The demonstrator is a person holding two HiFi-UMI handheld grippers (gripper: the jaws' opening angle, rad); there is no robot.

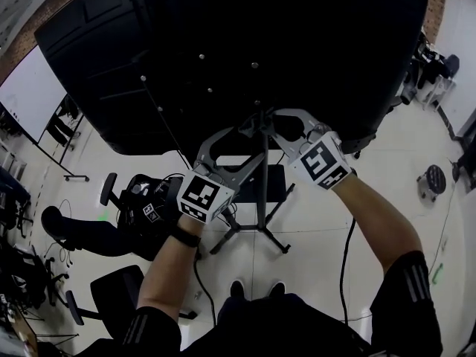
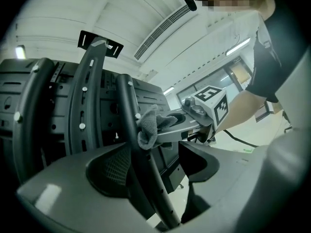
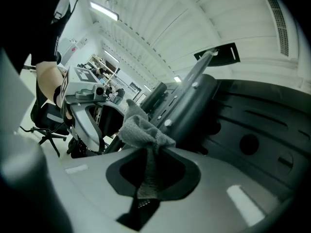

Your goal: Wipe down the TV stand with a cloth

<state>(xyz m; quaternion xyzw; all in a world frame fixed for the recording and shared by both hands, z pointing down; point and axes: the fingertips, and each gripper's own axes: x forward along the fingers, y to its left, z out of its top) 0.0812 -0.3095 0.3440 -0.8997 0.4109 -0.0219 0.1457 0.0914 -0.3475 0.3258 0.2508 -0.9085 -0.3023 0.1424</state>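
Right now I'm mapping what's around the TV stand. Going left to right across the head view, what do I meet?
whiteboard → left gripper → TV stand's pole → right gripper → round stool

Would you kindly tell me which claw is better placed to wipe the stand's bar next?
Right. The right claw is shut on the grey cloth, which already lies against the stand's bar. The left claw only straddles that bar and holds no cloth.
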